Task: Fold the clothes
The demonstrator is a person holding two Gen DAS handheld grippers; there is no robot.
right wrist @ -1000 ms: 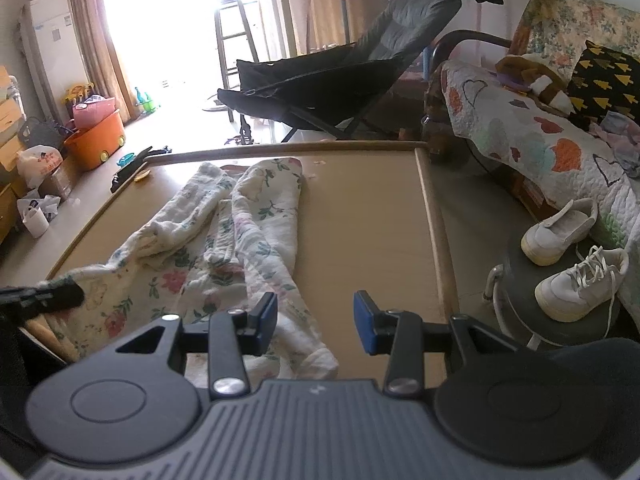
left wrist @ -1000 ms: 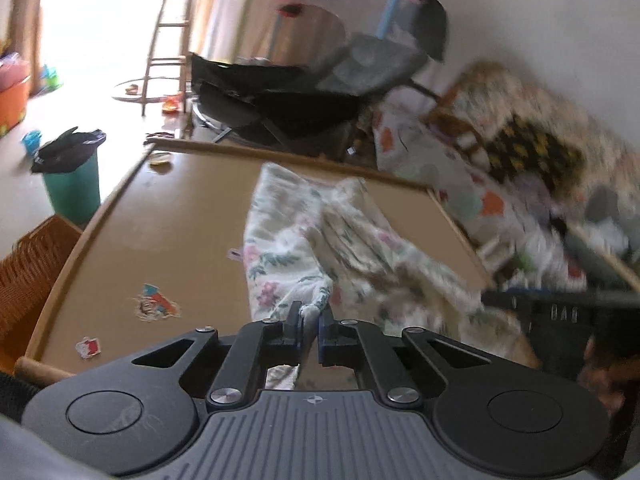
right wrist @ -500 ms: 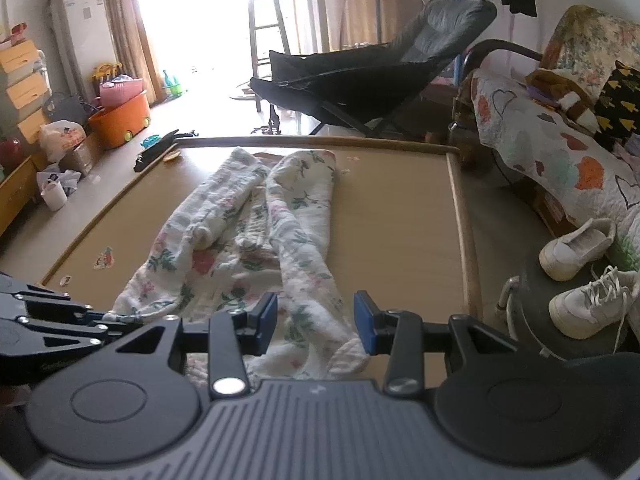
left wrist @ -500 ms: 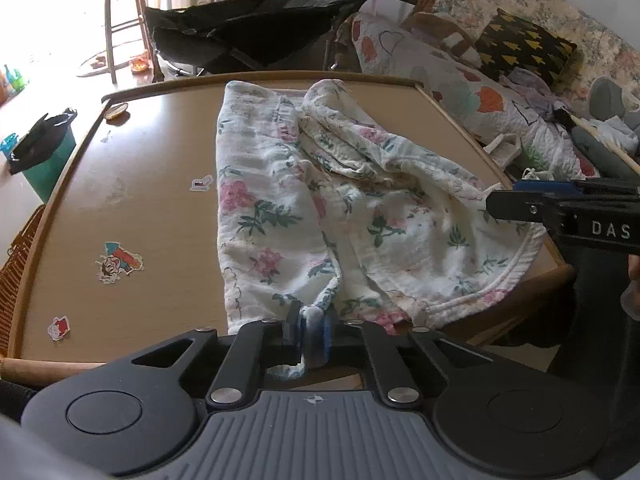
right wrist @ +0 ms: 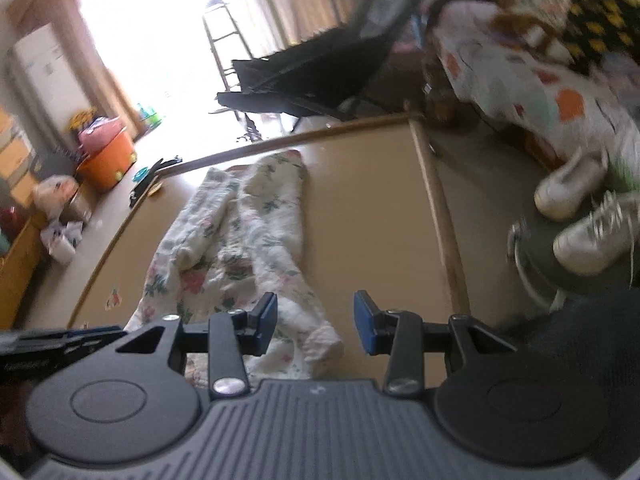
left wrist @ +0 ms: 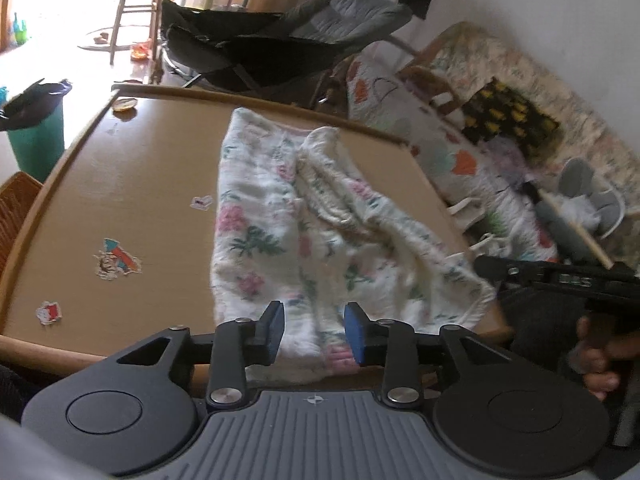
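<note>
Our left tool point(left wrist: 315, 333) just opened over the floral garment point(left wrist: 304, 232), right tool point(right wrist: 315, 323) open and empty, tan desk point(left wrist: 132, 184) mid-frame, black chair point(left wrist: 280, 52) at top

Bare tabletop point(right wrist: 360, 216) is lying open right of the floral garment point(right wrist: 256, 240) — stickers point(left wrist: 116, 264), seemingly flat, are sitting on the free left side.

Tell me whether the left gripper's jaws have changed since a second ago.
Yes. The left gripper was pinched on the floral garment; its jaws have just been opening and now stand apart, the cloth lying loose between them.
</note>
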